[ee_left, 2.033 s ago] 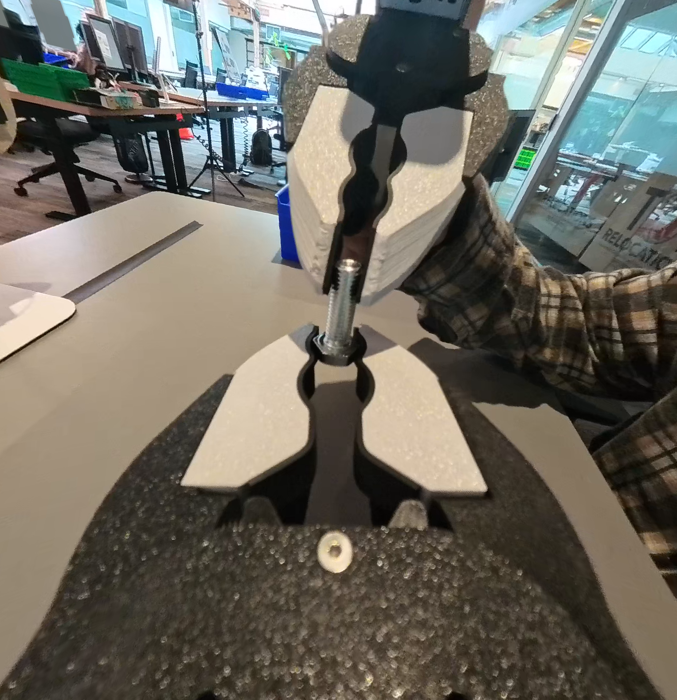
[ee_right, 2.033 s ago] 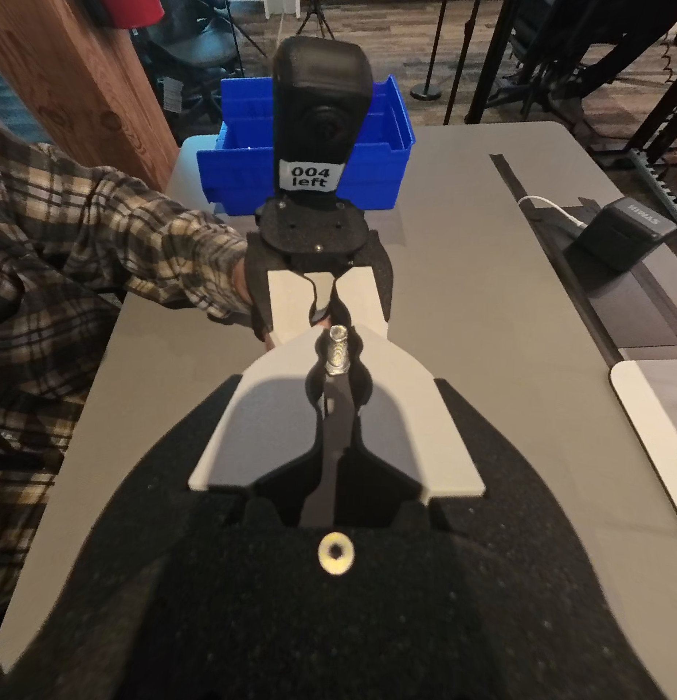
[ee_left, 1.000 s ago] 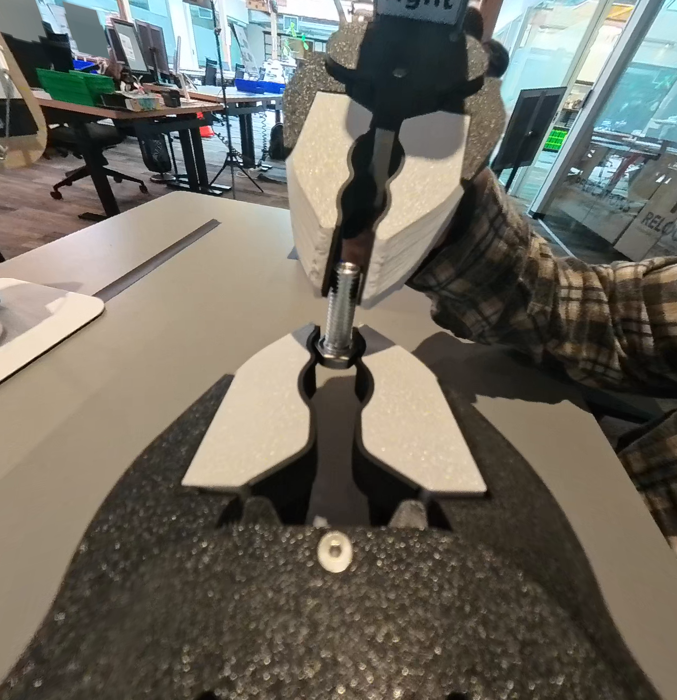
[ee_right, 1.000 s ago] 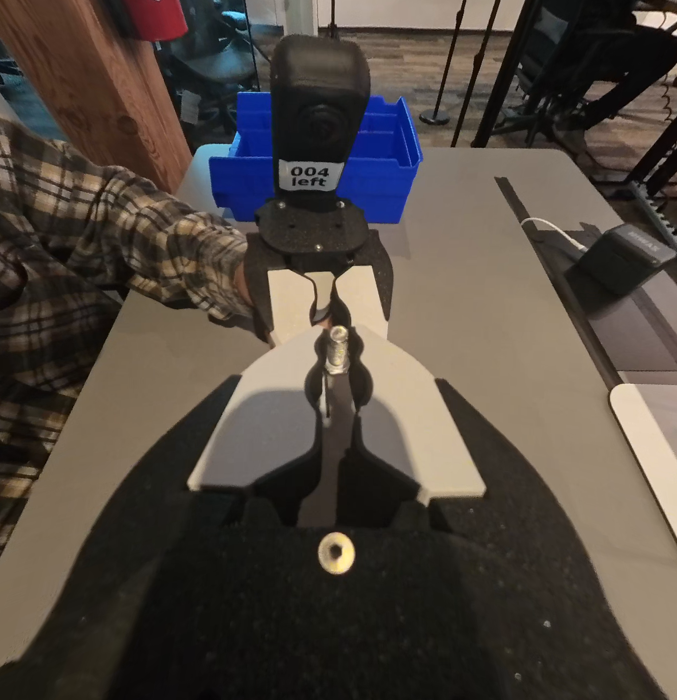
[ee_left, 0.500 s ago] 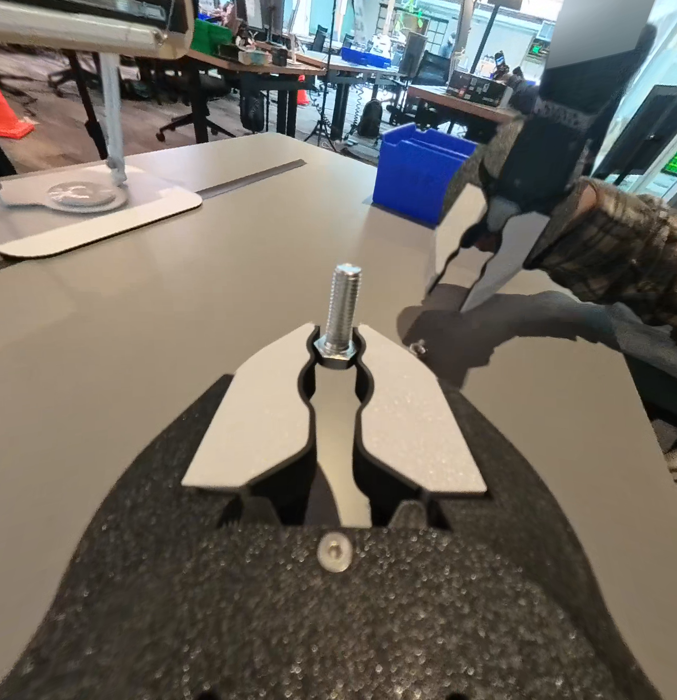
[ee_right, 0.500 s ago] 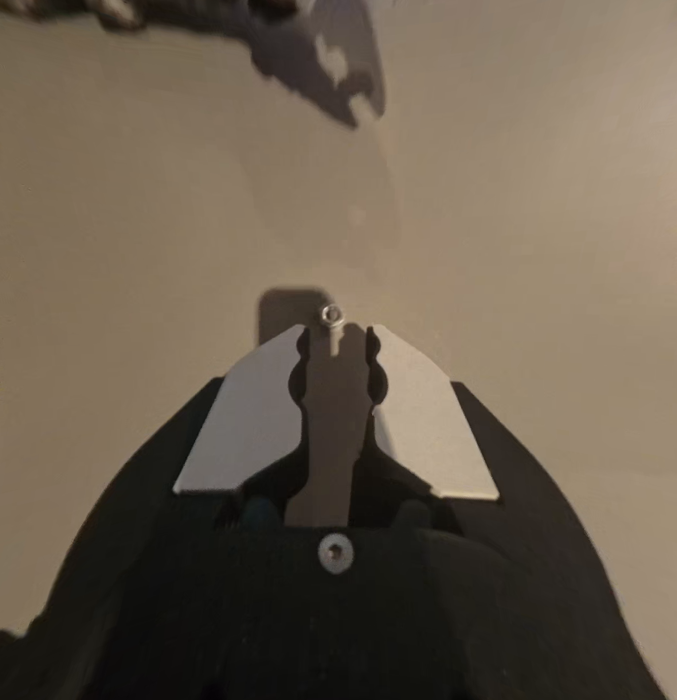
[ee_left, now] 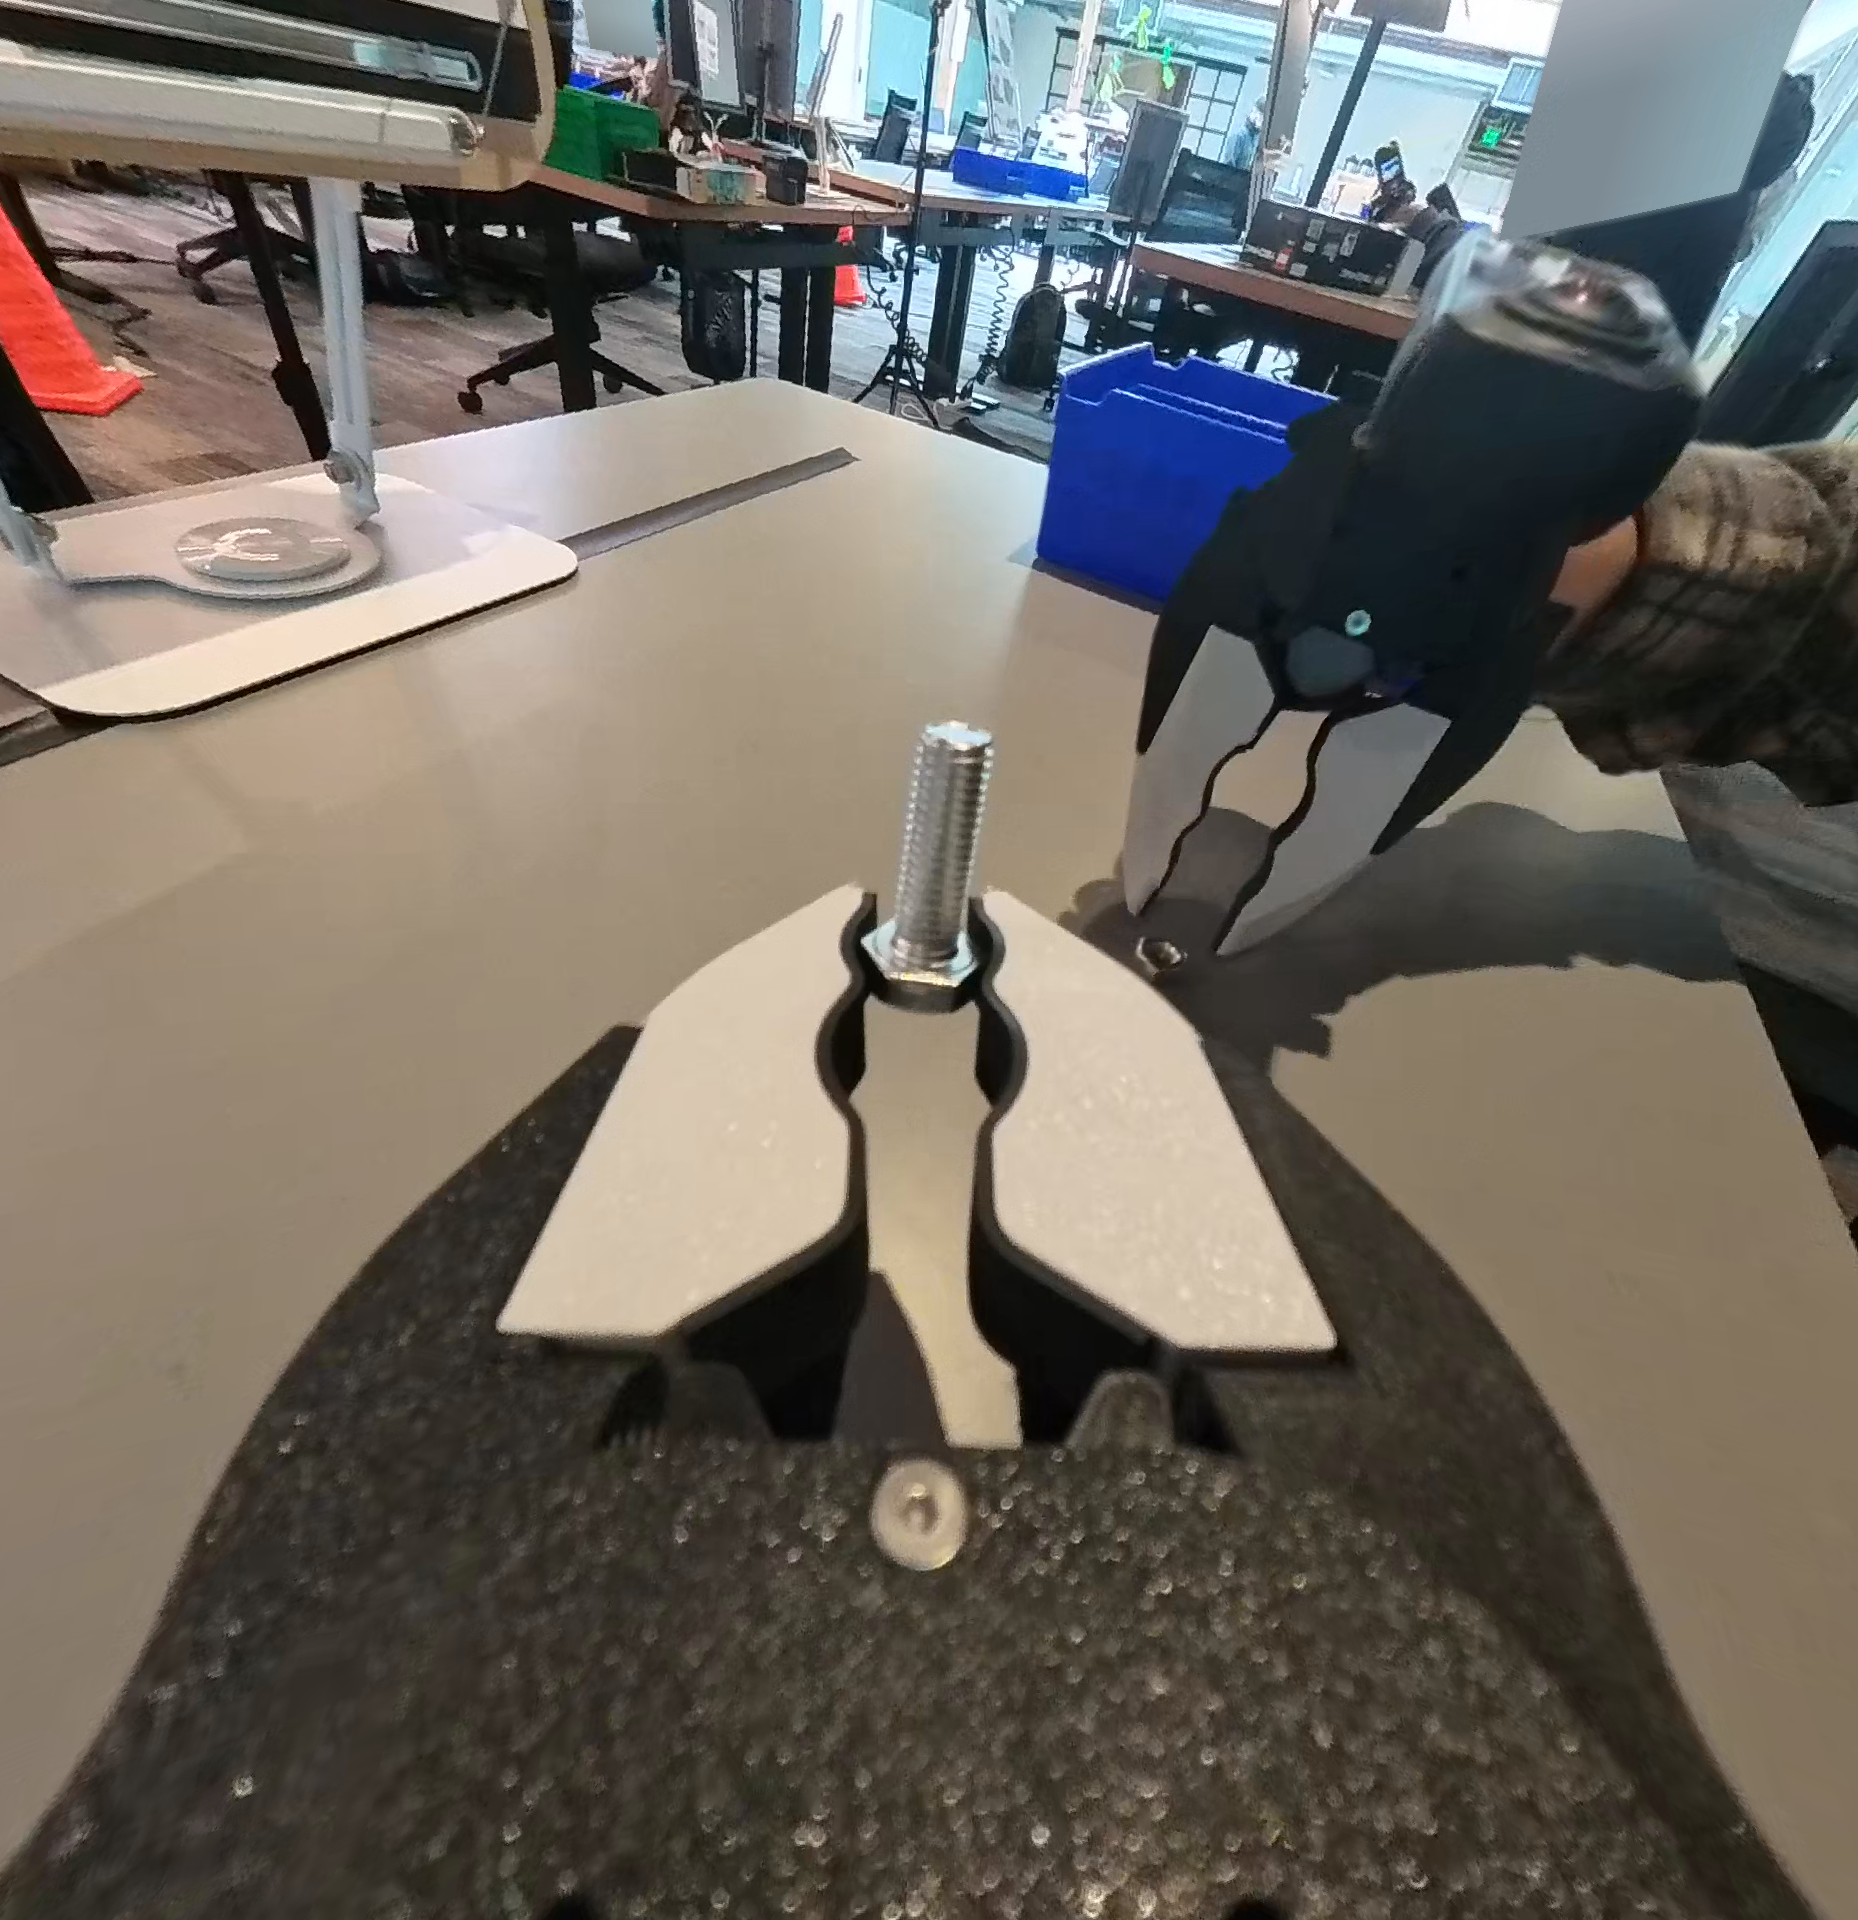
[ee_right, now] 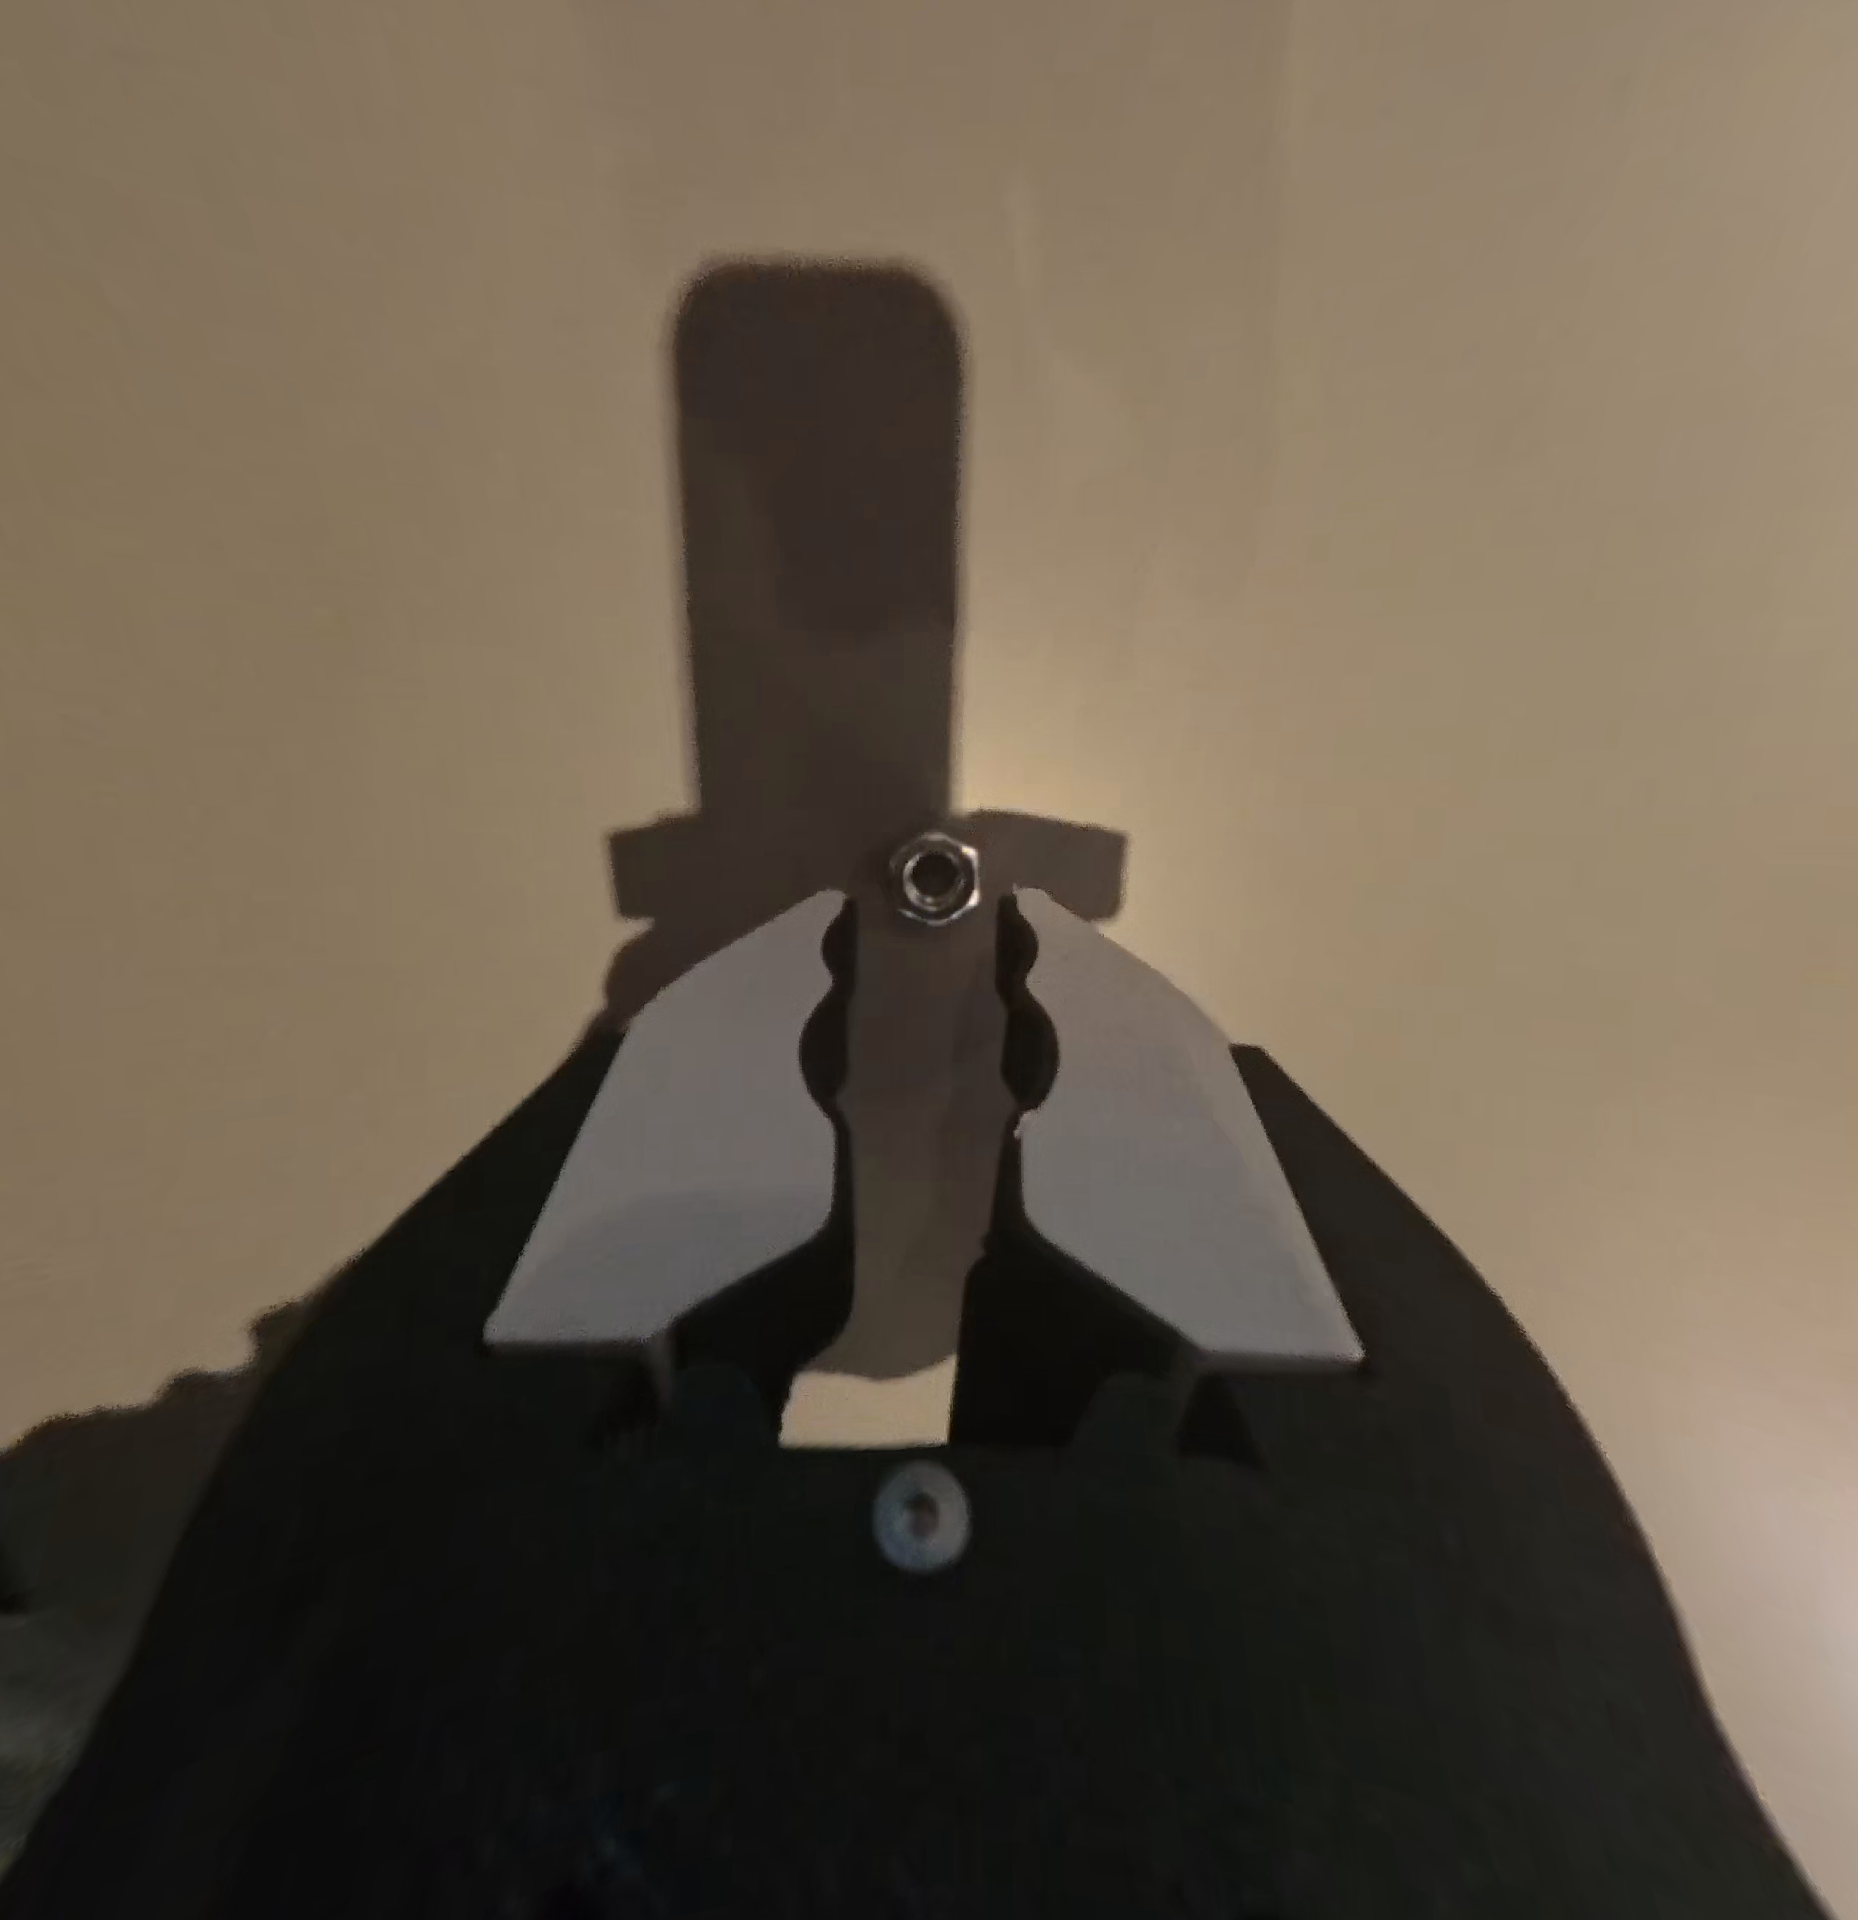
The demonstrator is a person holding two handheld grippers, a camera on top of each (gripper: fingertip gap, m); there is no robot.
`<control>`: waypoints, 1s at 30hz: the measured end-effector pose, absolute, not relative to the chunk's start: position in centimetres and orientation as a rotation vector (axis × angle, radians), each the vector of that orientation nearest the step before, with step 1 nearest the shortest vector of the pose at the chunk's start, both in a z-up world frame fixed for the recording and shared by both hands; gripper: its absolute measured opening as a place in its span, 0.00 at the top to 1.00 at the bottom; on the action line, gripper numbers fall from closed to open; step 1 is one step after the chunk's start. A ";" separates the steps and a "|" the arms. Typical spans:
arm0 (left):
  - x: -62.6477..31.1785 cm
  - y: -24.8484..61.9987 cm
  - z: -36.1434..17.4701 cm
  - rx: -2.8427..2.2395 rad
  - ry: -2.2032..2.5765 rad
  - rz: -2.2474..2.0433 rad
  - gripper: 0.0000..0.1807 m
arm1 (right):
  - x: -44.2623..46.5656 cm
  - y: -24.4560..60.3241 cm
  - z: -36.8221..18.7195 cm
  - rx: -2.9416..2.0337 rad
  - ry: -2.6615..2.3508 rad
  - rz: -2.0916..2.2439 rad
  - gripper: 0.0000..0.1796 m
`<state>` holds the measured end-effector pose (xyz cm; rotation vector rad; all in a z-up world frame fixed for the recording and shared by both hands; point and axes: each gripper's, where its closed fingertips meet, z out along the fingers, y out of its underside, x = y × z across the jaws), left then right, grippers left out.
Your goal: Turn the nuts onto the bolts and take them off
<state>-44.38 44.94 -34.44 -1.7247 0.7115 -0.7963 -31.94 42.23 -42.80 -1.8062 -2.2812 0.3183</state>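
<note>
Now that the right gripper [ee_left: 1195, 930] has let go of the silver threaded steel bolt [ee_left: 937, 831] and swung down to the grey tabletop [ee_left: 489, 831], the two-handed hold from a second ago is gone, so the job has flipped from gripping the bolt to fetching a nut.

Biggest thing besides the table: the blue plastic bin [ee_left: 1133, 499] sits at the far edge, well apart from the action. Its inside isn't visible from the left wrist view, so nobody can say what's in it.

The left gripper [ee_left: 930, 966] hasn't changed at all; its white fingers [ee_left: 717, 1122] pinch the bolt's hex head, shank pointing straight up, threads bare with no nut on them.

The right gripper points its tips at the table with the fingers [ee_right: 696, 1122] spread apart, gap clear between them. The small silver hex nut [ee_right: 933, 876] lies flat on the table just beyond those tips, hole facing up, not yet grabbed. In the left wrist view it's a tiny speck right by the fingertips.

Looks like the pick-up is next, then threading onto the waiting bolt.
</note>
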 end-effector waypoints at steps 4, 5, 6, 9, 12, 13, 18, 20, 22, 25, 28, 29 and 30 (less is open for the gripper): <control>-44.7 45.0 -34.2 -1.719 0.696 -0.801 0.91 | -32.3 42.2 -43.3 -1.815 -2.335 0.297 0.86; -44.7 45.0 -34.2 -1.718 0.695 -0.803 0.91 | -32.3 42.2 -43.5 -1.818 -2.348 0.291 0.86; -44.7 45.0 -34.2 -1.718 0.696 -0.803 0.91 | -32.3 42.2 -43.8 -1.824 -2.359 0.276 0.86; -44.6 45.0 -34.2 -1.721 0.700 -0.801 0.91 | -32.3 42.1 -44.2 -1.838 -2.378 0.268 0.90; -44.3 44.9 -34.4 -1.723 0.715 -0.800 0.91 | -32.3 42.1 -44.2 -1.857 -2.355 0.281 0.91; -44.2 44.8 -34.5 -1.723 0.722 -0.801 0.91 | -32.3 42.1 -44.2 -1.867 -2.347 0.287 0.91; -43.4 44.4 -34.7 -1.720 0.763 -0.796 0.91 | -32.1 42.4 -43.1 -1.910 -2.260 0.361 0.91; -43.1 44.2 -34.8 -1.713 0.781 -0.788 0.91 | -32.4 42.8 -40.9 -1.912 -2.188 0.418 0.91; -42.6 43.9 -34.7 -1.704 0.803 -0.796 0.91 | -33.1 43.1 -37.8 -1.889 -2.120 0.473 0.91; -41.8 43.4 -34.9 -1.700 0.842 -0.791 0.91 | -35.2 43.0 -33.2 -1.814 -2.070 0.541 0.91; -41.0 42.9 -34.9 -1.694 0.878 -0.784 0.91 | -37.6 42.5 -30.3 -1.751 -2.070 0.579 0.91; -40.8 42.8 -34.9 -1.694 0.888 -0.781 0.91 | -38.4 42.2 -29.8 -1.742 -2.073 0.603 0.91; -40.7 42.7 -35.0 -1.694 0.896 -0.778 0.91 | -39.1 42.0 -29.4 -1.740 -2.075 0.623 0.91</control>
